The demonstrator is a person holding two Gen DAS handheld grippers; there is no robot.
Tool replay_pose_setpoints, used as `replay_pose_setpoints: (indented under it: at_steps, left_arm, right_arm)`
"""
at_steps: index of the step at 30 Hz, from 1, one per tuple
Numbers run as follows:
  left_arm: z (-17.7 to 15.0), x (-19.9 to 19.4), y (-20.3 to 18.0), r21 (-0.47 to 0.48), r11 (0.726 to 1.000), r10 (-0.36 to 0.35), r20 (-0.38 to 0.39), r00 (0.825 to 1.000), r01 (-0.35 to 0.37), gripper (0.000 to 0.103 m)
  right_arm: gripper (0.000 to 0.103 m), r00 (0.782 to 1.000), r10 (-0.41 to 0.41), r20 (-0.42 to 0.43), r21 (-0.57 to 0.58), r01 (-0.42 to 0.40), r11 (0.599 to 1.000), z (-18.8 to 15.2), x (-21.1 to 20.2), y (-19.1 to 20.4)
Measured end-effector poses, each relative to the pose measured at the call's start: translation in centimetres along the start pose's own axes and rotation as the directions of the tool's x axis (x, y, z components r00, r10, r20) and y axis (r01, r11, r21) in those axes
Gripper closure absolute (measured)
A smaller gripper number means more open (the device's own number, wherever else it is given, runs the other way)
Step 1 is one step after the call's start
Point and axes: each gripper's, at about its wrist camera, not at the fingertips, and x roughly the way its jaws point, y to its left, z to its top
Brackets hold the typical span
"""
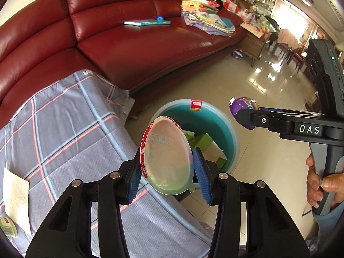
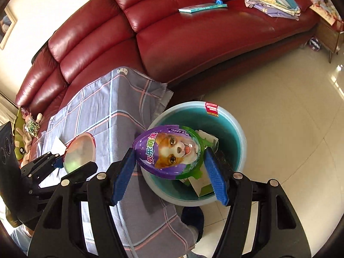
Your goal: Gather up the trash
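Here, egg shell [image 2: 169, 150] between right hand-held gripper [image 2: 169, 169] pads.

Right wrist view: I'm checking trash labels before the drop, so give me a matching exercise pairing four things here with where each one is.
Things:
1. purple egg shell
2. clear egg shell half
3. teal bin
4. teal book

Places:
A. on the sofa seat
B. on the floor beside the table
C. in the right gripper
D. in the left gripper

Pairs: 1-C, 2-D, 3-B, 4-A
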Motion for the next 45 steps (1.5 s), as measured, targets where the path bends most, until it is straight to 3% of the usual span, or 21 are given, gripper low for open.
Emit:
replay_pose_setpoints:
  at_steps: [21, 23, 28, 32, 39, 43, 45]
  left_arm:
    - [1.1, 6.8, -1.8, 0.017, 0.999, -0.029, -0.126, 0.992, 0.031, 0.055]
    - [1.1, 7.3, -1.9, 0.02, 0.999, -0.025, -0.136, 0.99, 0.028, 0.045]
    - [1.1, 8.0, -1.2, -0.014, 1.0, -0.015, -0.151, 0.988, 0.013, 0.042]
    - [1.1, 7.4, -0.6, -0.041, 0.999, 0.006, -0.117, 0.993, -0.011, 0.018]
    - [1.4, 7.1, -0.4, -0.041, 0.999, 0.01, -0.11, 0.994, -0.015, 0.018]
    - [1.0, 6.8, -0.1, -0.038, 0.999, 0.014, -0.115, 0.993, -0.018, 0.007]
    - [0.7, 6.6, 0.0, -0.038, 0.999, 0.02, -0.113, 0.993, -0.024, 0.007]
  right_arm:
    - [0.041, 0.999, -0.002, -0.036, 0.037, 0.003, 0.999, 1.3, 2.4, -2.0]
    - [0.041, 0.999, -0.004, -0.037, 0.036, 0.005, 0.999, 1.4, 2.5, -1.9]
    - [0.041, 0.999, -0.008, -0.04, 0.03, 0.01, 1.0, 1.6, 2.7, -1.8]
    - [0.041, 0.999, -0.011, -0.044, 0.028, 0.012, 1.0, 1.7, 3.1, -1.6]
    - [0.041, 0.998, -0.012, -0.068, 0.022, 0.014, 1.0, 2.1, 4.2, -1.3]
    - [0.04, 0.996, -0.018, -0.084, 0.015, 0.019, 1.0, 2.3, 5.0, -0.9]
    - [0.04, 0.996, -0.017, -0.089, 0.014, 0.018, 1.0, 2.5, 5.4, -0.7]
